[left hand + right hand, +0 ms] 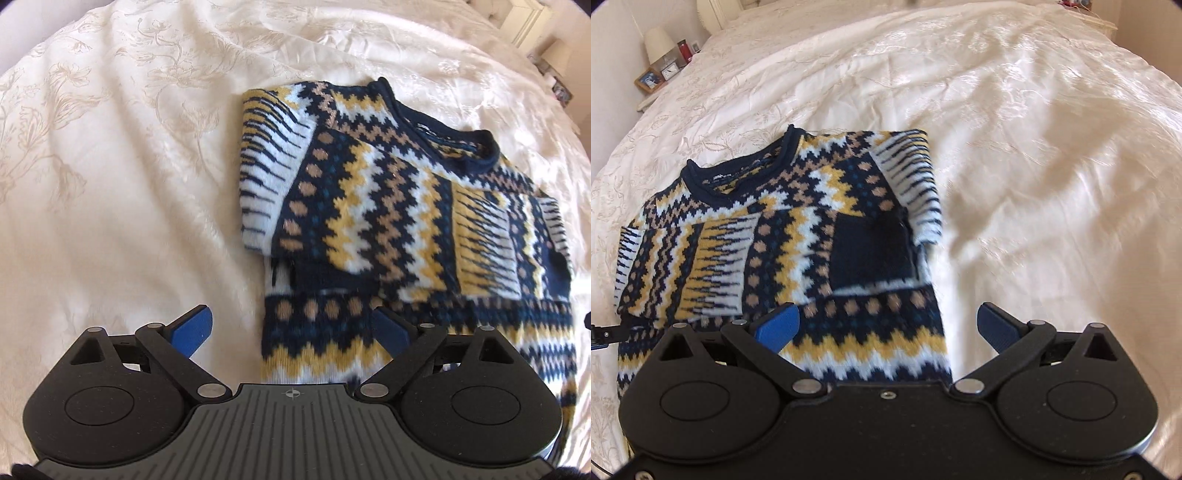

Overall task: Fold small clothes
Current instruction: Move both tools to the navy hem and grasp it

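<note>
Sweater hem hides behind both grippers, left and right, jaws spread.

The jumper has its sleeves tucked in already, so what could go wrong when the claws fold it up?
1. The folded-in sleeves lie loose on the jumper; lifting the bottom hem could let them slide out.
2. Both claws, left and right, are open over the hem's corners. Uneven grabs might give a crooked fold.
3. The bedspread under it is soft and creased, so a claw might pinch it too.
</note>
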`<state>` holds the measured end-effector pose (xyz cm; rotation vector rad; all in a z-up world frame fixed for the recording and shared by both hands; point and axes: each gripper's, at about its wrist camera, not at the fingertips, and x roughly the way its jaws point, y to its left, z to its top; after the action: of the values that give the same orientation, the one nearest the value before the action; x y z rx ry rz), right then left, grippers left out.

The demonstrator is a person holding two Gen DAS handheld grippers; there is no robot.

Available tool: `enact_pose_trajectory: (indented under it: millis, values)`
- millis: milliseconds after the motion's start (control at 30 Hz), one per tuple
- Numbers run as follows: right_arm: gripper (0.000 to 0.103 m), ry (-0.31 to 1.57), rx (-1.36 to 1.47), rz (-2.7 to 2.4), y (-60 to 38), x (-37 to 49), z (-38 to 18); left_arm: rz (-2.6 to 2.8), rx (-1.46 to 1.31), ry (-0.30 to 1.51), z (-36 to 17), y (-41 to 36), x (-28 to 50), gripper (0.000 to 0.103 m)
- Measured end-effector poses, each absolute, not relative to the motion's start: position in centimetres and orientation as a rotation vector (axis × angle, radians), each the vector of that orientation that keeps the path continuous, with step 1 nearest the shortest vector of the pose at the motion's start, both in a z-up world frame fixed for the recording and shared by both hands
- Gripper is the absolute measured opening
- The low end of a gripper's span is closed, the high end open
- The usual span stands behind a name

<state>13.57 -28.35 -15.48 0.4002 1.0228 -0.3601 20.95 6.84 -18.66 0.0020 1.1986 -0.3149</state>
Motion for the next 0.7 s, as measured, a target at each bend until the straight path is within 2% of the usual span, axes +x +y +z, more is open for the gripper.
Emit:
enact_pose_trajectory:
  millis: [300, 700]
  values:
    - [0.102, 1.08, 0.425, -0.333, -26.0, 5.5, -16.4, -0.377, 0.055, 1.195, -17.5, 9.1, 12.1, 0.094]
    - [0.102, 1.146, 0.351, -0.114, -22.4, -1.9, -18.9, -0.372, 0.1, 1.21, -19.3, 8.0, 0.6, 0.094]
